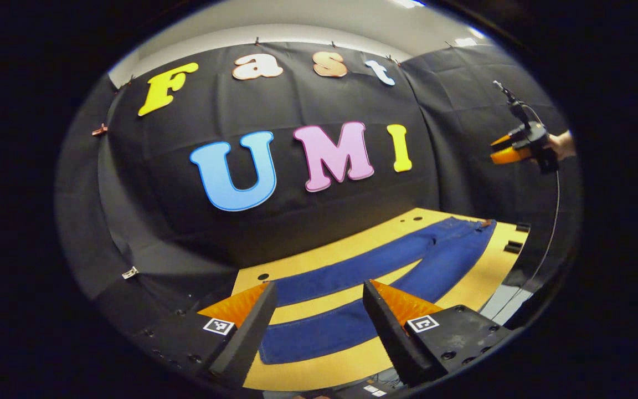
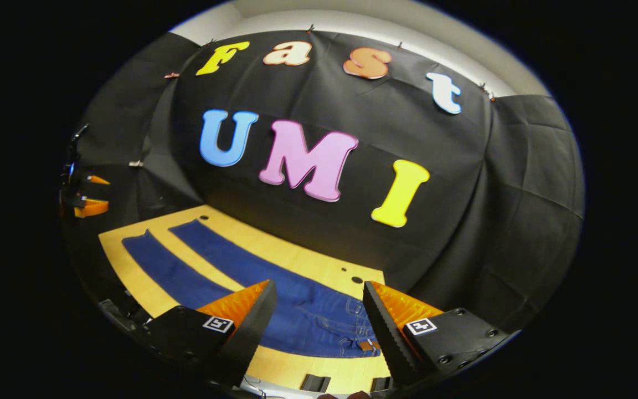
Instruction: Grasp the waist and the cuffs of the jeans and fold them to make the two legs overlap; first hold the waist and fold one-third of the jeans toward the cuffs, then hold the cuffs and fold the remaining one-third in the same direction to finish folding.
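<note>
So far nothing is folded: the jeans lie flat on the tabletop, legs spread apart. Both tools, left tool and right tool, hover above with fingers apart, holding nothing; every fold remains.

The left gripper view looks from above the cuff end of the jeans, facing along the bench toward the booth's back wall, the waist toward 2 o'clock. The right gripper view looks from above the waist end, legs running off toward 10 o'clock. Both sit well above the bench. Both views take in the jeans, the bench and the wall.
</note>
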Demonstrator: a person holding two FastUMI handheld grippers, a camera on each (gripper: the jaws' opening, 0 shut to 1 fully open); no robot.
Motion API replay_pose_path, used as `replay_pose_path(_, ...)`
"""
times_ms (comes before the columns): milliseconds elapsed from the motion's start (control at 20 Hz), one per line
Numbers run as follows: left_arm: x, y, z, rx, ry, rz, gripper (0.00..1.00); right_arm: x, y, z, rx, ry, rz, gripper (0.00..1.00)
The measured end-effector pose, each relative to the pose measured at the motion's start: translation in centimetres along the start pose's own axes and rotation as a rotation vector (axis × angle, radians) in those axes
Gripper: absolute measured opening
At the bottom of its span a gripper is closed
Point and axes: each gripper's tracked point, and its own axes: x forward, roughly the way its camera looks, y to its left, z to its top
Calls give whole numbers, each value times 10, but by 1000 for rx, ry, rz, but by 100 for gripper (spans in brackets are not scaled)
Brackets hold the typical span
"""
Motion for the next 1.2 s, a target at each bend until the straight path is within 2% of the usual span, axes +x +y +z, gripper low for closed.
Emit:
replay_pose_path(100,15,3,-35,72,109,-114,97,11,-1,-25,-16,85,83,96)
replay_pose_path(200,30,4,-69,153,226,-224,98,24,-5,-31,-2,116,148,97)
replay_pose_path(350,45,20,-118,347,354,-296,98,62,-15,-60,-32,190,214,96)
replay_pose_path(450,57,15,-144,418,449,-394,97,93,-20,-93,-95,271,279,96)
replay_pose_path(650,76,17,-195,512,630,-541,98,136,-34,-179,-425,462,457,96)
replay_pose_path(800,83,27,-236,583,754,-633,98,152,-31,-248,-592,600,616,97)
replay_pose_path(900,78,26,-251,613,810,-698,98,153,-35,-284,-619,702,693,96)
replay_pose_path(1000,71,24,-266,598,878,-765,98,148,-40,-312,-601,810,760,97)
replay_pose_path(1100,73,29,-272,611,914,-793,98,145,-49,-328,-601,868,782,96)
replay_pose_path(1200,74,33,-278,623,936,-797,98,146,-60,-343,-615,914,767,96)
